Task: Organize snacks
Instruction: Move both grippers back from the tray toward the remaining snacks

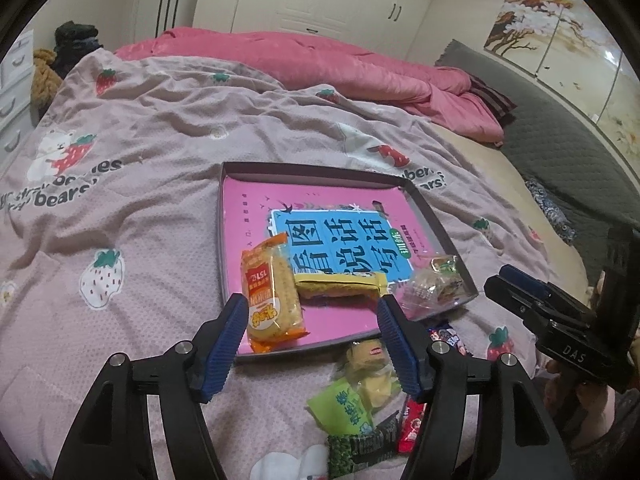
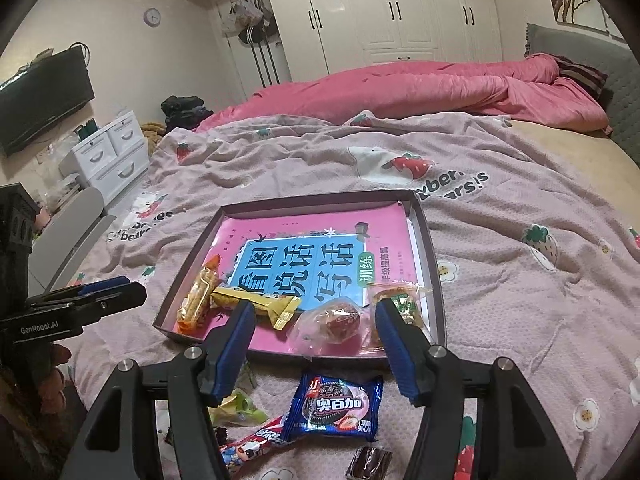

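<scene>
A shallow box tray (image 1: pixel 316 169) (image 2: pixel 428 240) with a pink and blue book cover inside lies on the bed. In it lie an orange cracker pack (image 1: pixel 272 292) (image 2: pixel 198 300), a yellow bar (image 1: pixel 340 284) (image 2: pixel 256 304), a clear-wrapped red pastry (image 2: pixel 332 322) (image 1: pixel 424 292) and a green-labelled snack (image 2: pixel 404 304). In front of the tray lie loose snacks: a blue cookie pack (image 2: pixel 336 408), green packets (image 1: pixel 344 404), a red and white stick (image 2: pixel 256 440). My left gripper (image 1: pixel 312 320) is open over the tray's near edge. My right gripper (image 2: pixel 316 326) is open just before the pastry.
The bed has a pink strawberry-print blanket (image 1: pixel 140 140) and a rolled pink quilt (image 2: pixel 440 88) at the back. A white drawer unit (image 2: pixel 108 156) and a television (image 2: pixel 44 100) stand left of the bed. White wardrobes (image 2: pixel 380 12) line the far wall.
</scene>
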### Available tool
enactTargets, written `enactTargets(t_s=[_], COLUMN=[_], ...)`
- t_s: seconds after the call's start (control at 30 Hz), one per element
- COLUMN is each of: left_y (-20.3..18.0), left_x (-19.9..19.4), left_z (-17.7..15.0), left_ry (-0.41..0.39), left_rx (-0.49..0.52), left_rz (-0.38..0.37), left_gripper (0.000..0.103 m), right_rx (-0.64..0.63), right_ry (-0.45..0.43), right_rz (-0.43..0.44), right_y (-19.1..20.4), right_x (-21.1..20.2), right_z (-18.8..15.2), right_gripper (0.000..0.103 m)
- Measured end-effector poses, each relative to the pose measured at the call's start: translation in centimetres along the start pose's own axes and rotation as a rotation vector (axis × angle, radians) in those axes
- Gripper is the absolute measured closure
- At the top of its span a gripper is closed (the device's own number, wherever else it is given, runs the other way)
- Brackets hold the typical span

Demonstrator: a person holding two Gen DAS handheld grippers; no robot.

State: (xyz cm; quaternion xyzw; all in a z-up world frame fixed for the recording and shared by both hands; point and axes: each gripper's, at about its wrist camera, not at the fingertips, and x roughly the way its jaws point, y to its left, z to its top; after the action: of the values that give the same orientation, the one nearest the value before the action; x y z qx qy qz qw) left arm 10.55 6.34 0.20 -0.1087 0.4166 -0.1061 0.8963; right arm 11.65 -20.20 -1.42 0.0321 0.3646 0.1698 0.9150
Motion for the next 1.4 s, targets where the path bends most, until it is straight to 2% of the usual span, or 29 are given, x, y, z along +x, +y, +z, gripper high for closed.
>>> enactTargets(t_s=[0.67, 1.4], left_y=[-0.3, -3.5], left_x=[-1.3, -0.8], left_z=[-1.2, -5.5], left_ry=[0.017, 0.119], left_rx=[0.009, 0.270], left_rz=[-0.003, 0.018], left_gripper=[0.034, 0.034], right_rx=[-0.001, 0.028], right_ry=[-0.006, 0.054], right_rz=[0.003, -0.022], right_y=[-0.3, -1.7], right_x=[-1.8, -2.0], right_z=[-0.9, -3.4], right_gripper=[0.040, 0.040])
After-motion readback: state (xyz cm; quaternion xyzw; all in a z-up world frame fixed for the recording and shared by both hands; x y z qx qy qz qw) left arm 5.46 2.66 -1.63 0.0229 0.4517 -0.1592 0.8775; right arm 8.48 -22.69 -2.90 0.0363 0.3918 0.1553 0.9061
